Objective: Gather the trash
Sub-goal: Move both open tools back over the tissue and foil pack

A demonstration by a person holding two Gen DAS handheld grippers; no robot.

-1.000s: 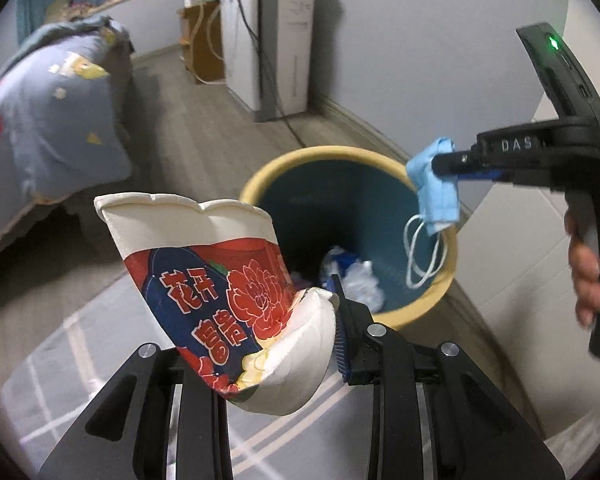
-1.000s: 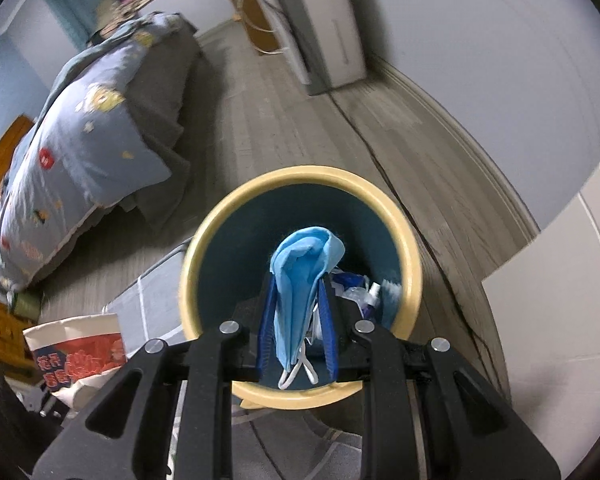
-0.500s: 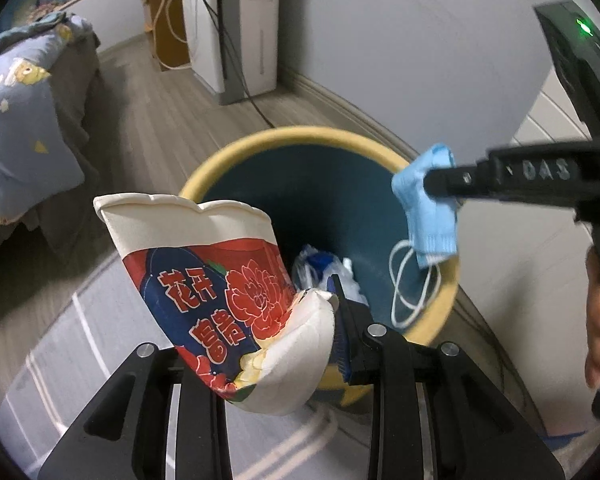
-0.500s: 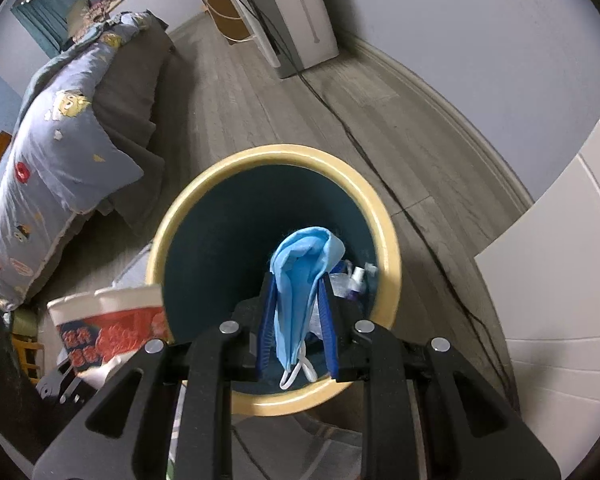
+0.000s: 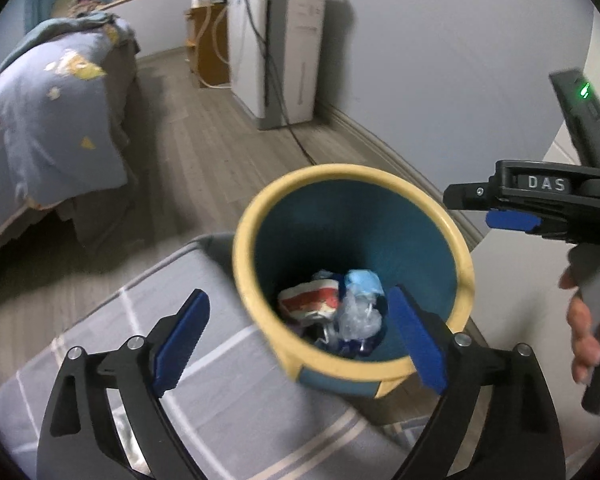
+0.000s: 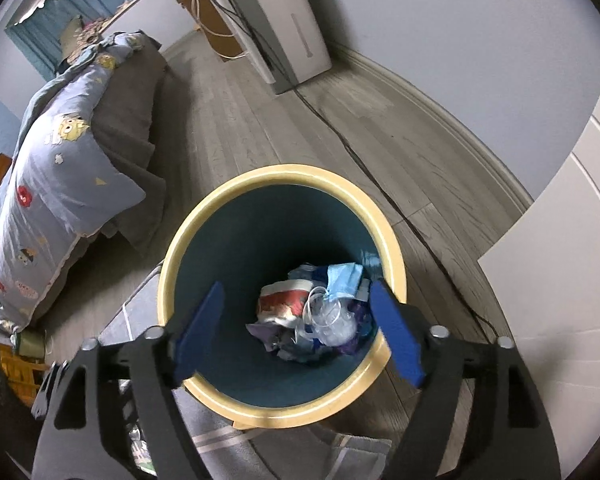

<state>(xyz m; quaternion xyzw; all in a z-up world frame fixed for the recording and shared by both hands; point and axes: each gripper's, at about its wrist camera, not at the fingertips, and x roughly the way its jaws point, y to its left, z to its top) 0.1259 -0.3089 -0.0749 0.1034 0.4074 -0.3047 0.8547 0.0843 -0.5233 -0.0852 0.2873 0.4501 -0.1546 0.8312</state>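
A teal bin with a yellow rim (image 5: 462, 264) (image 6: 180, 248) stands on the floor. Inside it lie the red-and-white paper cup (image 5: 310, 300) (image 6: 282, 300), the blue face mask (image 5: 364, 282) (image 6: 342, 276) and other crumpled trash. My left gripper (image 5: 300, 334) is open and empty, just above the bin's near rim. My right gripper (image 6: 296, 330) is open and empty over the bin's mouth; it also shows from the side in the left wrist view (image 5: 496, 206), at the bin's right.
A grey checked rug (image 5: 228, 400) lies under the bin's near side. A bed with a blue patterned quilt (image 5: 40, 120) (image 6: 56, 184) stands at the left. A white appliance (image 5: 284, 44) with a black cable stands by the far wall. A white door (image 6: 560, 280) is at the right.
Both grippers have opened. The paper cup has dropped from my left gripper and the face mask from my right gripper; both now lie in the bin. The left gripper has pulled back slightly.
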